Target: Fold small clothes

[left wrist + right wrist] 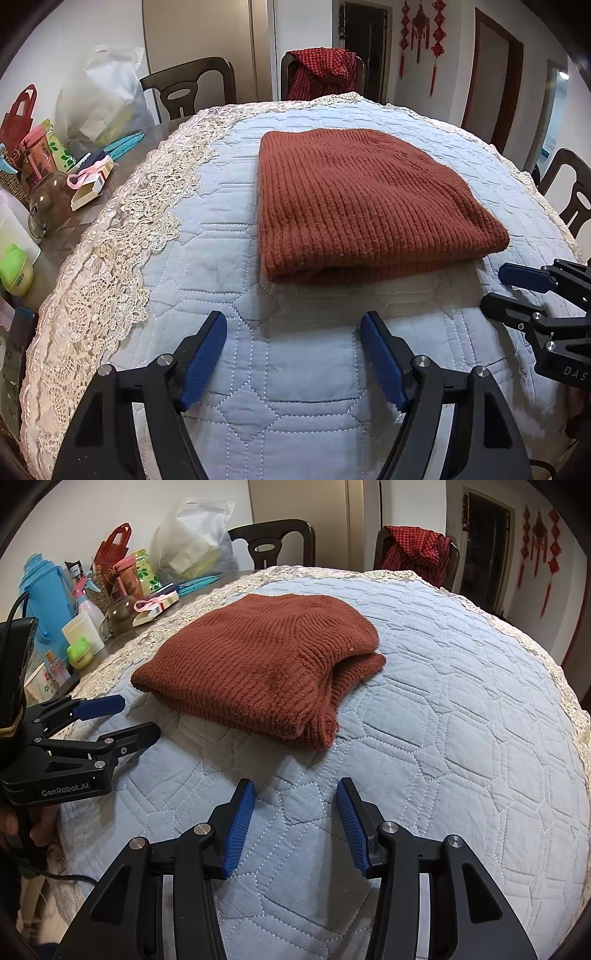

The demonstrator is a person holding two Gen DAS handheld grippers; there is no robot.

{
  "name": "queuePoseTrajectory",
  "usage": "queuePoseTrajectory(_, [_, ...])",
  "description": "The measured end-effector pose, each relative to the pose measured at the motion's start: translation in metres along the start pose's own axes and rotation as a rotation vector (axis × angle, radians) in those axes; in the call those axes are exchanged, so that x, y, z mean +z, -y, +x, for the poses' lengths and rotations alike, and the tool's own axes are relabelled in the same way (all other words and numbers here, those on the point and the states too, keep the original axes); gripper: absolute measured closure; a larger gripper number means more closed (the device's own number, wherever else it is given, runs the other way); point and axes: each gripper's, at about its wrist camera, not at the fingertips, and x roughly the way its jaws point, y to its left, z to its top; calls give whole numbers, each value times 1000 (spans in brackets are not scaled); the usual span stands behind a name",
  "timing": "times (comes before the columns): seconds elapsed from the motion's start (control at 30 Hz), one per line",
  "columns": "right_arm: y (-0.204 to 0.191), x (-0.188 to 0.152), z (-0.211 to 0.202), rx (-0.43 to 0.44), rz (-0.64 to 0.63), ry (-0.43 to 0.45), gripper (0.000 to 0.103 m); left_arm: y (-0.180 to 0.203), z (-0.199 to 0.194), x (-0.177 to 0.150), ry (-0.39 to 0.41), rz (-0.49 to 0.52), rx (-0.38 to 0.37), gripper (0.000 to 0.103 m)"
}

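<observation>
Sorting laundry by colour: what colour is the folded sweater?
Rust-red ribbed knit sweater, clearest in the left wrist view.

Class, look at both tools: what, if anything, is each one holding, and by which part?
Nothing is held. The left tool and right tool both stand open over the quilt, short of the folded sweater.

White walls (44,55), dark wooden chairs (188,86), red hanging ornaments (421,26), dark doorway (365,55), wood-framed door (487,77)

Ahead of both claws, on the quilt (303,354): folded sweater (354,199). Left claw (293,354) and right claw (295,823) side by side, apart from it. Left of the left claw: clutter of jars (48,203) and bags (107,99). Beyond the sweater: chairs (192,88).
</observation>
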Motion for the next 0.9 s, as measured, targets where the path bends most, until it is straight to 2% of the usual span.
queuePoseTrajectory(0.9, [0, 0, 0, 1, 1, 0, 56, -1, 0, -1, -4, -11, 11, 23])
